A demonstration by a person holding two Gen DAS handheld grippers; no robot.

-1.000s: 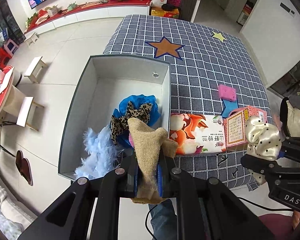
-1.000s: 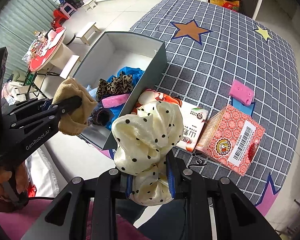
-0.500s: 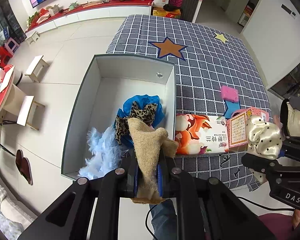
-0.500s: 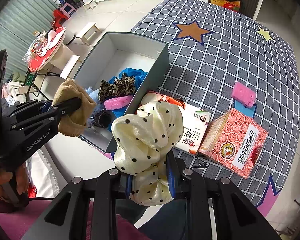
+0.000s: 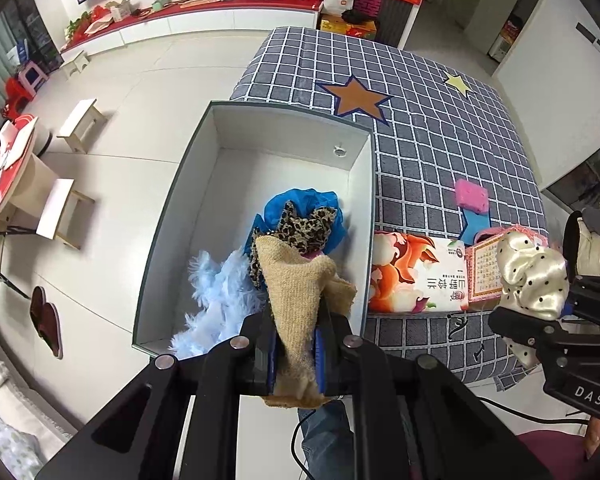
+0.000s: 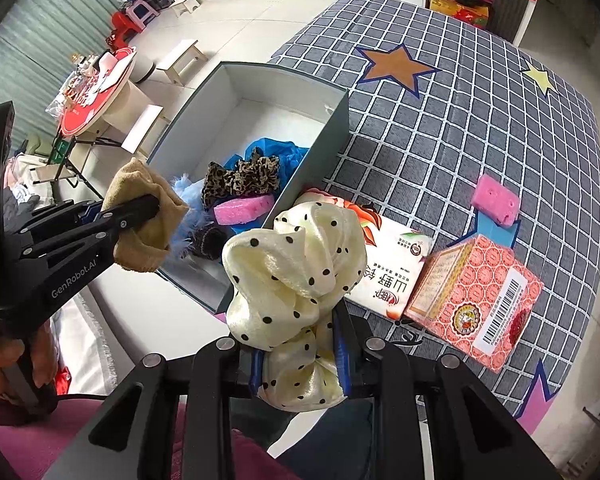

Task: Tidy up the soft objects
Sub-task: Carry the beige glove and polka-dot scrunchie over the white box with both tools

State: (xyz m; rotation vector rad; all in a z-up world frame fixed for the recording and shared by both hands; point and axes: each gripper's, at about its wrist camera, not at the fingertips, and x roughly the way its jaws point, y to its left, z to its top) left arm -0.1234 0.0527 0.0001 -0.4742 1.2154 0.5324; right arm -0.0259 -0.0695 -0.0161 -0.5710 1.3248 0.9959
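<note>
The left gripper [image 5: 296, 354] pinches a tan knit cloth [image 5: 296, 292] above the grey box's [image 5: 172, 216] near end. The right gripper [image 6: 299, 364] clamps a cream polka-dot scrunchie [image 6: 296, 256] over the tissue pack [image 6: 392, 264]. Only the right view shows a pink sponge [image 6: 242, 210] among the box's contents.

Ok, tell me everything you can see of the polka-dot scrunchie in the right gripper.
The scrunchie is cream, satin-looking fabric with small black dots, gathered into glossy ruffles. Its lower part is pinched between the fingers of the right gripper, and the rest billows upward above them. It is held in the air near the box, not inside it, touching nothing else visible.
</note>
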